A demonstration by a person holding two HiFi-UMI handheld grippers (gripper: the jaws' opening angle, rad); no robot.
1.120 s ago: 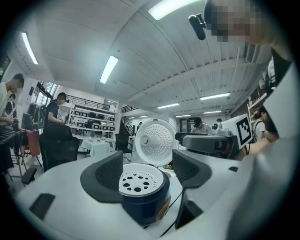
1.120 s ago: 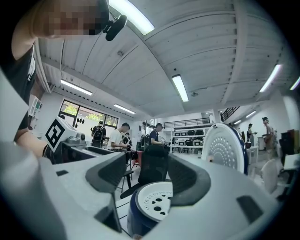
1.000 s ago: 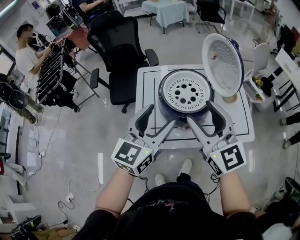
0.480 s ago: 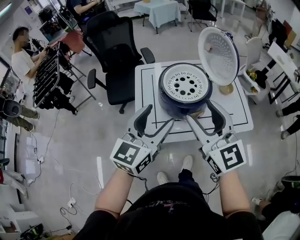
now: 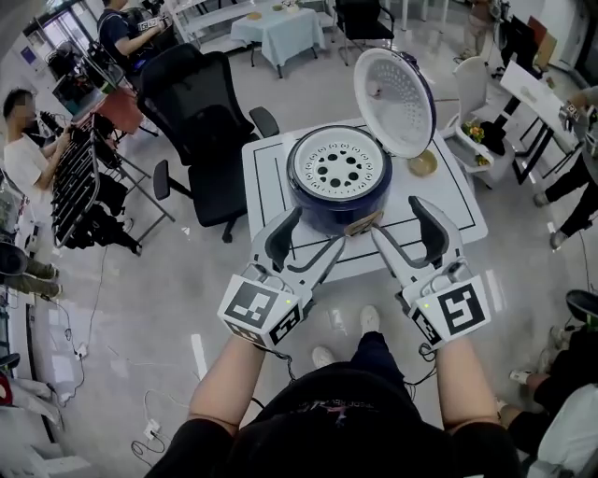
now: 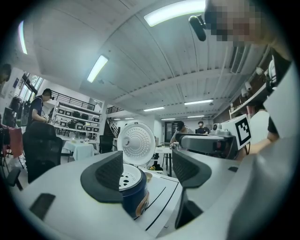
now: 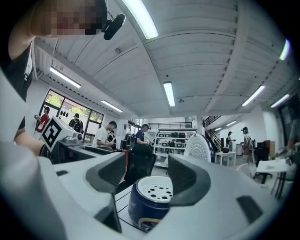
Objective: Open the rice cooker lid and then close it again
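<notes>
Rice cooker point(image 5: 338, 182): one, upper centre, on white table point(image 5: 458, 210).
Lid point(image 5: 394, 89): one, raised, at cooker's upper right.
Grippers: two, left gripper point(image 5: 318, 231) and right gripper point(image 5: 397, 222), jaws spread, empty, short of cooker.
Gripper views only: ceiling lights point(image 6: 176, 11).

No legible text, brand, number or sign found. The rice cooker point(image 5: 338, 182), ahead of both sets of jaws, carries a front label point(image 5: 363, 224); its print is too small to read. The left marker cube point(image 5: 257, 308) and right marker cube point(image 5: 455, 313), behind the jaws, show square patterns only.
</notes>
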